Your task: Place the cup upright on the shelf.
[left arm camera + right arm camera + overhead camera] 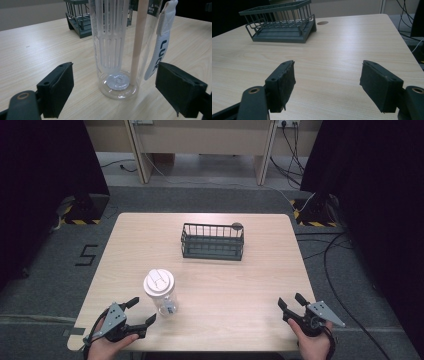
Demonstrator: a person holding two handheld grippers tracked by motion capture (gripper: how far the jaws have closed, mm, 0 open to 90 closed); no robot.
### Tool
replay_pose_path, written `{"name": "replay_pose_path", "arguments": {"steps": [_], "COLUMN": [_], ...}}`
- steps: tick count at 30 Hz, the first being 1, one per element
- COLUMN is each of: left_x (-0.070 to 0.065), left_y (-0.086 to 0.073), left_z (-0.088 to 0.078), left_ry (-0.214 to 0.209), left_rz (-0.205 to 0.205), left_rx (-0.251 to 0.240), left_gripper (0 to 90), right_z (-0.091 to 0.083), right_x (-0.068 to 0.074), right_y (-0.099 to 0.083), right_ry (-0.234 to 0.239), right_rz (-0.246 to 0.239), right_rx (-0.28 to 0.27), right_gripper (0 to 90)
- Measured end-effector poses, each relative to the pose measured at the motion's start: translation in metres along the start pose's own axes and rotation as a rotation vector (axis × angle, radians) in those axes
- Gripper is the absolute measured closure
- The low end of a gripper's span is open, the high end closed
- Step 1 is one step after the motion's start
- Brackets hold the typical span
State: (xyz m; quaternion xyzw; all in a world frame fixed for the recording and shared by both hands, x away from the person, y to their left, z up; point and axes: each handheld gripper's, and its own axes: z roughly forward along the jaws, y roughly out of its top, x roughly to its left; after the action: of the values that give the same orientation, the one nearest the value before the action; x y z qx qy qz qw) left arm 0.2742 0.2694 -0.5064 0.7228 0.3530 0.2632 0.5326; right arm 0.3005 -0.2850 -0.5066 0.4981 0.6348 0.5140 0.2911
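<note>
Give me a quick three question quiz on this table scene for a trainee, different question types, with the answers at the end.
1. True or false: the left gripper is shut on the clear bottle.
2. Multiple choice: the dark wire basket stands A) at the near edge, B) toward the far side of the table, C) on the floor.
3. Fill in: the bottle's lid is coloured ____.

Key: 1. False, its jaws stand open, one on each side of the bottle, apart from it. 2. B. 3. White.
</note>
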Motion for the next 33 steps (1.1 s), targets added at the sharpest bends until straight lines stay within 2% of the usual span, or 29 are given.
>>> {"name": "replay_pose_path", "arguments": {"steps": [7,10,14,20,33], "left_x": [-0.002,-0.003,-0.003,-0.002,-0.001], "left_y": [0.001,0.003,0.006,0.008,0.01], "left_z": [0.005,0.01,0.017,0.025,0.044], "left_ry": [-0.001,0.001,-0.003,-0.031,-0.068], "left_rz": [0.009,0.029,0.034,0.03,0.069], "left_rx": [0.01,0.017,0.007,0.0,0.016], "left_gripper": [14.5,14.5,14.5,14.5,14.4], "right_z": [0.001,0.001,0.003,0.006,0.007], "right_x": [0.002,0.003,0.004,0.004,0.004], "right_y": [-0.003,-0.003,-0.004,-0.005,-0.006], "right_ry": [0.016,0.023,0.026,0.036,0.041], "right_rz": [-0.003,0.001,0.002,0.005,0.012], "right_rx": [0.015,0.016,0.026,0.04,0.06], "right_gripper": [28.6,28.6,28.6,28.5,28.5]}}
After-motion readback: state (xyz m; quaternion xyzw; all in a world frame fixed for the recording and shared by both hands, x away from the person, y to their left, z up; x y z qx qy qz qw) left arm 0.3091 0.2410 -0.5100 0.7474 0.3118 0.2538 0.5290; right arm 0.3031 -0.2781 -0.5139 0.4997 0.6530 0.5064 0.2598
